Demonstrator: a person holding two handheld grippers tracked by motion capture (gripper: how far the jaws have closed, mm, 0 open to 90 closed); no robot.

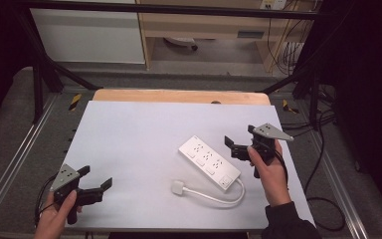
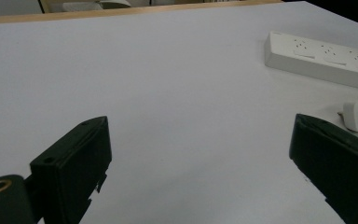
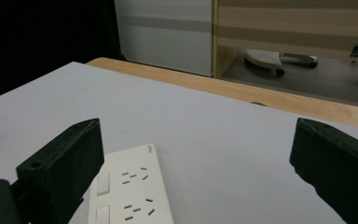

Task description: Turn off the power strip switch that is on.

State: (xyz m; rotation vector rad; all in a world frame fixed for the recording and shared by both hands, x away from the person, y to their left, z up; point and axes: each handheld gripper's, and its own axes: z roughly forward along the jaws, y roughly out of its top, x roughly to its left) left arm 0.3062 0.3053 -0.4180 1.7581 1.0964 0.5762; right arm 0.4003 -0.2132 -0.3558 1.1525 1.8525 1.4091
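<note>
left gripper (image 1: 97,185): jaws apart, holding nothing, well left of the power strip (image 1: 209,162) | right gripper (image 1: 233,146): jaws apart, holding nothing, just beyond the strip's right side | plug (image 1: 177,187) lay between the grippers, nearer the strip, on the table (image 1: 129,134)

Power strip (image 1: 209,157): smooth white plastic, slight sheen.
Plug (image 1: 177,186): white plastic, smooth.
Desk (image 1: 129,134): matt pale sheet over a wooden edge.
Left tool (image 1: 98,180): matt black plastic, grey metal plate.
</note>
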